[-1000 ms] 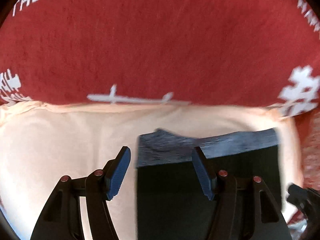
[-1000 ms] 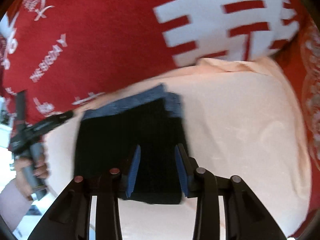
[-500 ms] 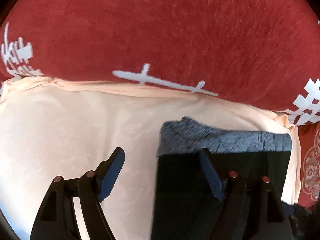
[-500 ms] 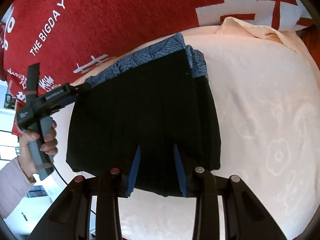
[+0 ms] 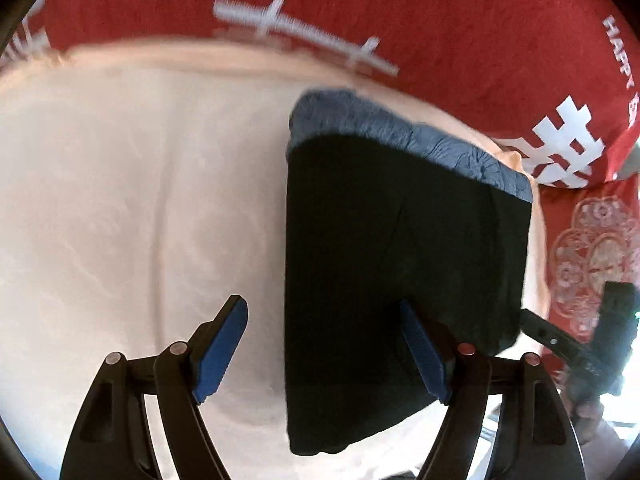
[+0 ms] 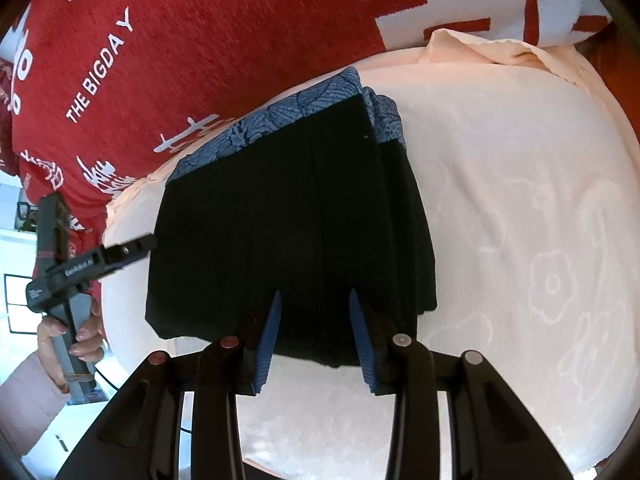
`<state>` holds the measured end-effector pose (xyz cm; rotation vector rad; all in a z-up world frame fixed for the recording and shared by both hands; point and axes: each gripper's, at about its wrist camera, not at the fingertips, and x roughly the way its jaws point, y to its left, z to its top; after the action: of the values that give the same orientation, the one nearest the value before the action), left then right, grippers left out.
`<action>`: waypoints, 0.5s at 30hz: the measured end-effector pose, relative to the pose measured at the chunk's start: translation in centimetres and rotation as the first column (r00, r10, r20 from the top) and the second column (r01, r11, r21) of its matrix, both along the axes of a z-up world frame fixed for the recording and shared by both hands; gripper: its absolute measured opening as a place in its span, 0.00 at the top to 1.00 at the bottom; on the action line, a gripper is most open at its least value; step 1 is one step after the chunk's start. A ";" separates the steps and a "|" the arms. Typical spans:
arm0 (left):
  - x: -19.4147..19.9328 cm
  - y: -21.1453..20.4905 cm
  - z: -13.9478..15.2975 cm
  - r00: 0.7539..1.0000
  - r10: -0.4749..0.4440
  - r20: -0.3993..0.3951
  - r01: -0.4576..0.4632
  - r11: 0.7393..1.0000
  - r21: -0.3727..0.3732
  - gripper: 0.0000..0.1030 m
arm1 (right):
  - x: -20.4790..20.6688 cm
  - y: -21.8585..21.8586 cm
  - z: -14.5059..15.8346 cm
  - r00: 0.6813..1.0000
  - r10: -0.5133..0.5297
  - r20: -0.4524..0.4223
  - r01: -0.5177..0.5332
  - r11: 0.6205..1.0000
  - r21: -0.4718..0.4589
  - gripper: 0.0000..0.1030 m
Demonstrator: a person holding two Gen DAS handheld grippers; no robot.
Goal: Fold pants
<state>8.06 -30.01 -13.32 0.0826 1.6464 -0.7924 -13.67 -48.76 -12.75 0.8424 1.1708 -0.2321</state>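
Folded black pants with a blue patterned waistband (image 6: 288,216) lying on my pale peach cloth (image 6: 520,240), my left tongs (image 5: 324,348) spread wide over their left edge, my right tongs (image 6: 316,336) opening, the near hem between them

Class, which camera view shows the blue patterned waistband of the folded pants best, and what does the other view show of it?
The right wrist view: the waistband is sharp there, its leaf-like print readable, and it wraps round the top corner of the pants. In the left wrist view the waistband shows along the whole top edge, but blurred, its print indistinct.
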 end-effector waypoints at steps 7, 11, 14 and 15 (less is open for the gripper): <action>-1.0 -0.9 -0.1 0.997 -0.031 0.073 0.029 0.999 0.031 0.23 | -0.1 0.1 -0.5 1.000 -0.004 -0.007 0.004 1.000 0.013 0.62; -1.6 -1.8 1.0 0.989 -0.057 0.138 0.046 0.995 0.087 0.23 | -0.4 0.4 0.0 1.000 -0.003 -0.019 0.003 1.000 0.003 0.62; -2.2 -2.6 1.7 0.978 -0.079 0.193 0.055 0.990 0.129 0.23 | -0.8 0.2 0.4 0.999 -0.006 -0.034 0.006 1.000 -0.004 0.62; -2.3 -2.8 1.8 0.975 -0.083 0.208 0.055 0.989 0.139 0.23 | -1.0 0.1 0.6 0.999 -0.012 -0.040 0.011 1.000 -0.005 0.59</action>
<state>5.72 -32.79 -11.47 0.3106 1.4961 -0.7000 -14.65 -48.64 -12.19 0.8441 1.2024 -0.2617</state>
